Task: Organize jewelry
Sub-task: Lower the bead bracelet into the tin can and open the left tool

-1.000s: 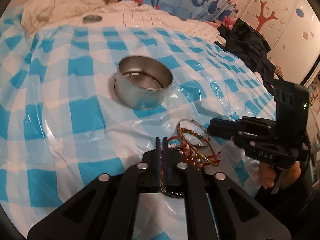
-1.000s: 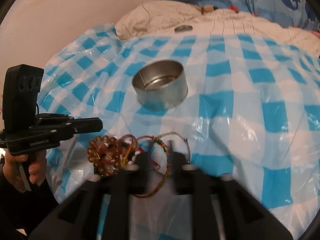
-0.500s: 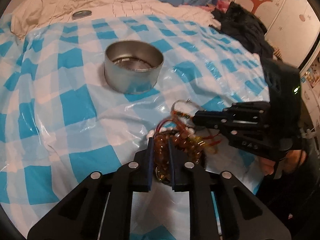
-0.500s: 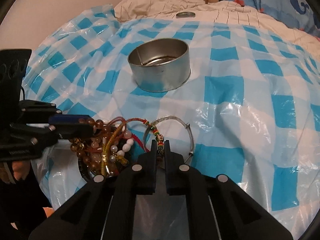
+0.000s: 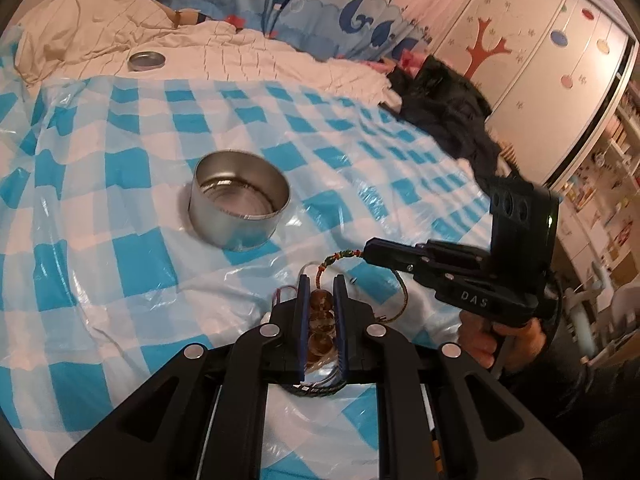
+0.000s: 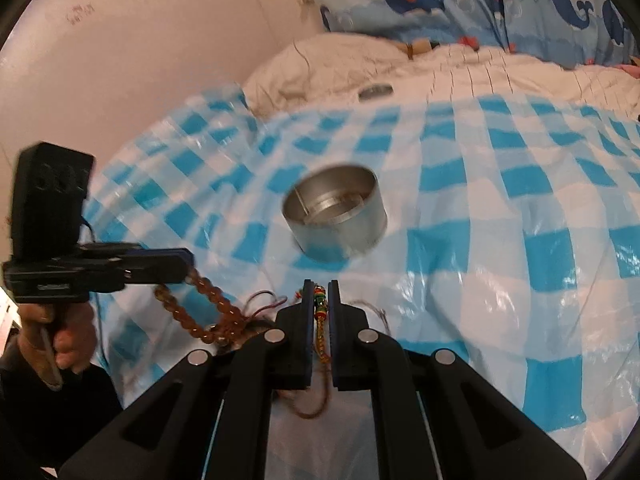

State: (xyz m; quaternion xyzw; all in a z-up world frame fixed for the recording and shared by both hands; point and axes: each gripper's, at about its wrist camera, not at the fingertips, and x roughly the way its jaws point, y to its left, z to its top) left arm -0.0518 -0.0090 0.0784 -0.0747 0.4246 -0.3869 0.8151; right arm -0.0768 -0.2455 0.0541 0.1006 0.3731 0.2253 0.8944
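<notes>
**Both grippers clamped on bracelets, lifted above the bed**

Left gripper point(image 5: 321, 292): jaws narrow, pinched on an amber-brown round-bead bracelet point(image 5: 320, 320). Beads stack between the blue-edged pads; in the right wrist view the strand point(image 6: 208, 300) droops from the gripper tip point(image 6: 182, 266) down toward the near tangle. Gripper pitched downward toward the bed. The person's left hand point(image 6: 66, 336) grips the black handle from below, dark sleeve beneath.

Right gripper point(image 6: 320, 296): jaws nearly together, clamped on a thin braided multicolour cord bracelet point(image 6: 320, 320). In the left wrist view the cord point(image 5: 340, 258) arcs from the right gripper's tip point(image 5: 370, 248) leftward and down, passing just beyond the left gripper's fingertips. Right hand point(image 5: 500, 340) wraps the handle at the right edge; this gripper also tilts down.

Round open silver metal tin point(image 5: 240, 208) stands upright on the blue-and-white checked plastic sheet point(image 5: 120, 248) covering the bed, farther away than both grippers and well apart from them. Small flat silver lid point(image 5: 147, 60) lies far off on the cream quilt point(image 5: 260, 64). Right wrist view is motion-blurred.
</notes>
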